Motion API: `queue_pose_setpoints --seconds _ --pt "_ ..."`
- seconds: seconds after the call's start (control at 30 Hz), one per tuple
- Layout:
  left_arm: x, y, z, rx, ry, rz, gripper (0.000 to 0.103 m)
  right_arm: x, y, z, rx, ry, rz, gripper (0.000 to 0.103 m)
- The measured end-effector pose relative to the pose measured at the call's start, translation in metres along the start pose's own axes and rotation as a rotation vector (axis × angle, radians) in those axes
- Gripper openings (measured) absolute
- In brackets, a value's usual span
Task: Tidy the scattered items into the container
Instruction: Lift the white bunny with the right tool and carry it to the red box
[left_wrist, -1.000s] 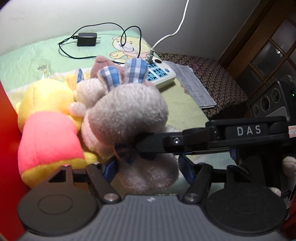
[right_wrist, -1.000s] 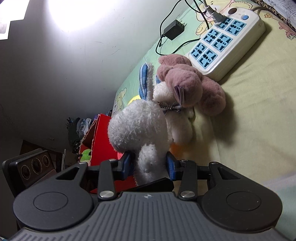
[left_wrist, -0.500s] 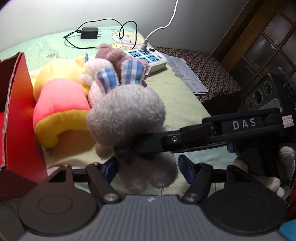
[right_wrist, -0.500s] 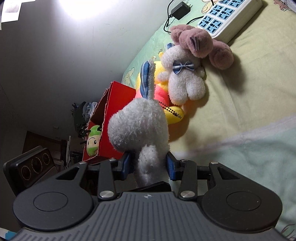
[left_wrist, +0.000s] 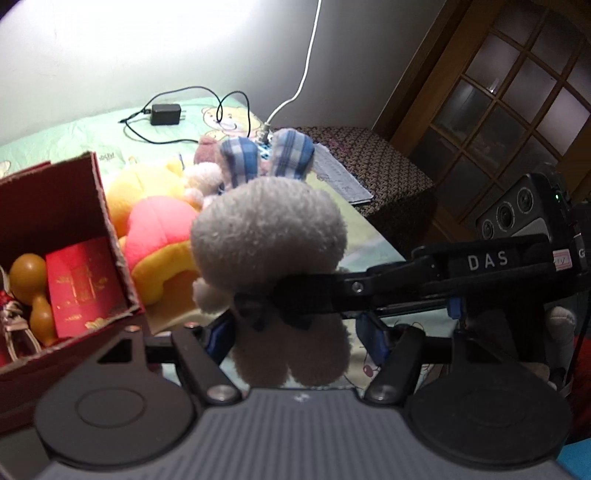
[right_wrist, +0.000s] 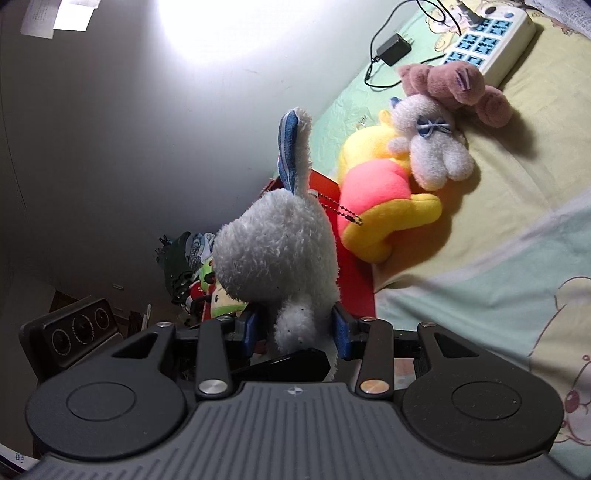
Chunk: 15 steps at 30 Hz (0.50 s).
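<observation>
A grey plush rabbit (left_wrist: 269, 236) with blue plaid ears hangs in the air. My right gripper (right_wrist: 295, 328) is shut on its neck and also crosses the left wrist view (left_wrist: 295, 299). My left gripper (left_wrist: 295, 339) is open, its blue pads on either side of the rabbit's body without pressing it. The red cardboard box (left_wrist: 110, 236) stands at the left, holding a red packet (left_wrist: 83, 288) and a brown gourd (left_wrist: 27, 277). A yellow and pink plush (right_wrist: 373, 199), a small white rabbit (right_wrist: 432, 147) and a brown plush (right_wrist: 458, 85) lie on the bed beside the box.
A white power strip (right_wrist: 487, 40), a black charger (left_wrist: 166, 113) with cable, and papers (left_wrist: 340, 177) lie at the far side of the green bedsheet. A patterned stool (left_wrist: 384, 162) and a wooden door (left_wrist: 509, 92) are to the right.
Both grippers have lifted and pulled back with the grey rabbit, moving it toward the red box. The box's inside has come into the left wrist view.
</observation>
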<state>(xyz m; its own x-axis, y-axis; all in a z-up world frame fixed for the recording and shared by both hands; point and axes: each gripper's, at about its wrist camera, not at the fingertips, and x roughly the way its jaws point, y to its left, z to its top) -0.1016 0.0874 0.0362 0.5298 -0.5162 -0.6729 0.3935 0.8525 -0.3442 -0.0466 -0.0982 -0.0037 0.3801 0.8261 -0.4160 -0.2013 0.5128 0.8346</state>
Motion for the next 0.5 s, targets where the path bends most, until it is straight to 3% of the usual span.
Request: queue_pose_setpoints --seconds 0.23,0.5 --pt "-0.061 0.035 0.003 0.019 -0.115 0.028 0.068 0.036 0.057 -0.005 -0.079 -0.060 0.053 0.043" --pt "-0.097 0.085 -0.003 -0.028 -0.168 0.119 0.068 0.095 0.095 -0.002 -0.139 -0.015 0.086 0.043"
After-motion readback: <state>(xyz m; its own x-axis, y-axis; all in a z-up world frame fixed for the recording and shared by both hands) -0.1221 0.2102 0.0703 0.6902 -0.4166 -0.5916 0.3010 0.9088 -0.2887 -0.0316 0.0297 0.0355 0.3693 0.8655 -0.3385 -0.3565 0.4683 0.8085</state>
